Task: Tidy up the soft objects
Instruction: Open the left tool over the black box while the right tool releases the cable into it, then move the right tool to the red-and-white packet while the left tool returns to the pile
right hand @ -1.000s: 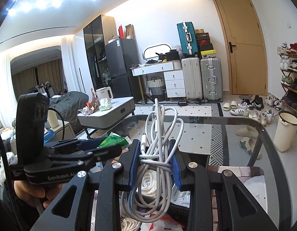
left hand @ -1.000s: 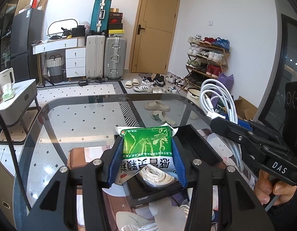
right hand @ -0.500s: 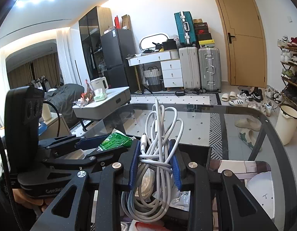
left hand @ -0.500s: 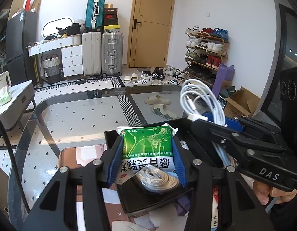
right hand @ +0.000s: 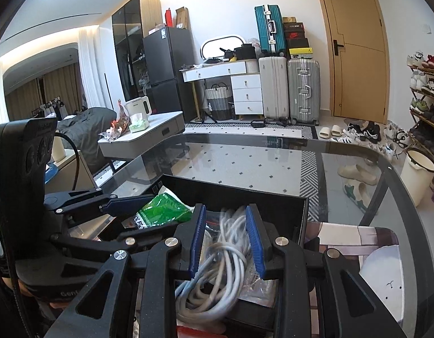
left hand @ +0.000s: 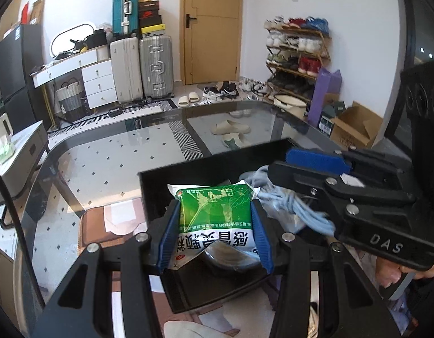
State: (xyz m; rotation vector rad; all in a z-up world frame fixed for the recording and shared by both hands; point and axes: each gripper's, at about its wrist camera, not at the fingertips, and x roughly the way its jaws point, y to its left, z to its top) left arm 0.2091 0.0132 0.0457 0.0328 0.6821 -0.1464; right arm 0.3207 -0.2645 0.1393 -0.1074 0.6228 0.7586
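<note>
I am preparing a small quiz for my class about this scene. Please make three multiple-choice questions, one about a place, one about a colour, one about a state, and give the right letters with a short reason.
1. Where is the green packet?
A. lying on the floor
B. between the fingers of the left gripper, over the black box
C. on the shoe rack

2. What colour are the pads on the left gripper's fingers?
A. blue
B. red
C. yellow

3. What is the state of the right gripper?
A. open and empty
B. lying on the table
C. shut on the white cable

Answers:
1 B: both pads press the packet's sides, and the box lies under it.
2 A: the ribbed pads on both grippers are blue.
3 C: the coiled cable sits clamped between the two pads and hangs below them.
</note>
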